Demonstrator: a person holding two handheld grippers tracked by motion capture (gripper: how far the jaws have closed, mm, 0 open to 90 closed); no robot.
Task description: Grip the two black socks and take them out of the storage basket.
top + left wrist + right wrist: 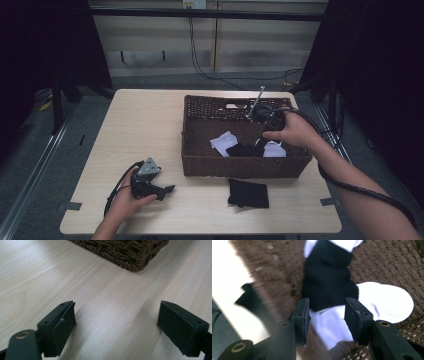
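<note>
A brown woven basket (pixel 235 167) stands on the right half of the table and holds white socks (pixel 223 141) and a black sock (pixel 243 149). One more black sock (pixel 248 193) lies flat on the table just in front of the basket. My right gripper (pixel 263 142) points down into the basket's right side. In the right gripper view its jaws (pixel 327 315) stand part open just above a white sock (pixel 387 302) and the black sock (pixel 327 280), pressing on neither. My left gripper (pixel 168 189) rests low over the table left of the basket, open and empty (pixel 116 327).
The pale wooden table (pixel 145 125) has bare room to the left of the basket. A basket corner (pixel 135 257) lies ahead of the left jaws. Cables trail from both grippers. Dark curtains flank the table, with a floor rail at the left.
</note>
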